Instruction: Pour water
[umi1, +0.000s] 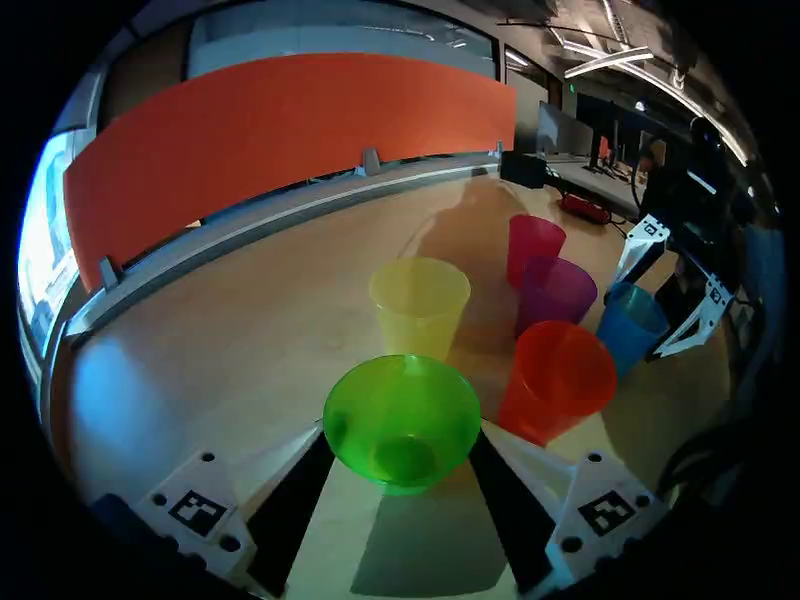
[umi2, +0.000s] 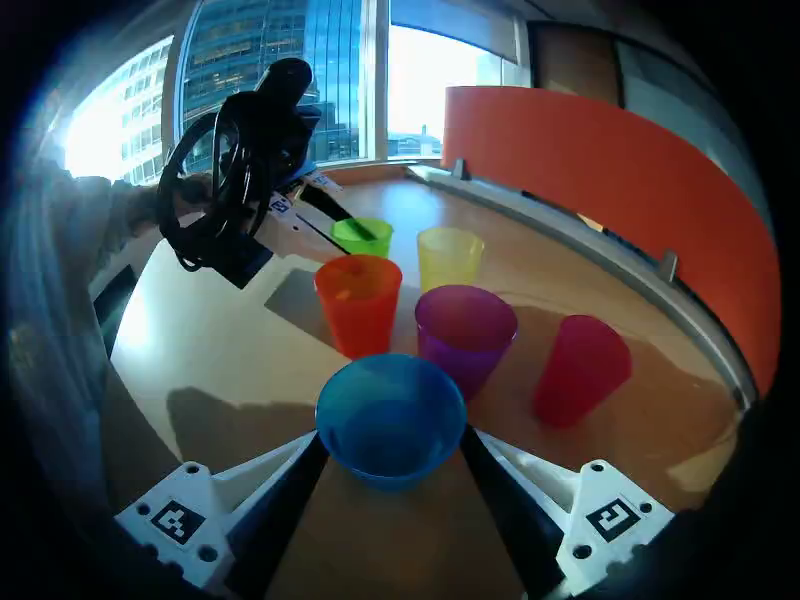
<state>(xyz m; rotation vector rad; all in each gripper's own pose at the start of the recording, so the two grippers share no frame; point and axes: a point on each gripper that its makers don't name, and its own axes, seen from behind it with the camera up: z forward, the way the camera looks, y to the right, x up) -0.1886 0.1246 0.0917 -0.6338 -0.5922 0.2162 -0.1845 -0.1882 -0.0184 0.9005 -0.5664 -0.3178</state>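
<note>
L gripper (umi1: 402, 455) is clamping translucent green plastic cup (umi1: 403, 415); R gripper (umi2: 392, 455) is clamping translucent blue plastic cup (umi2: 390, 420); pickup step, prob.; next needing lift, then steady tilt.

My left camera rides low over the table (umi1: 230, 340), tight behind the green cup (umi1: 403, 420) at bottom centre, facing the partition (umi1: 280, 140) along the top. My right camera looks from the opposite side, tight behind the blue cup (umi2: 390, 418), facing windows (umi2: 300, 80) upper left. Both catch the purple cup (umi1: 555, 290) and its neighbours mid-frame.
</note>
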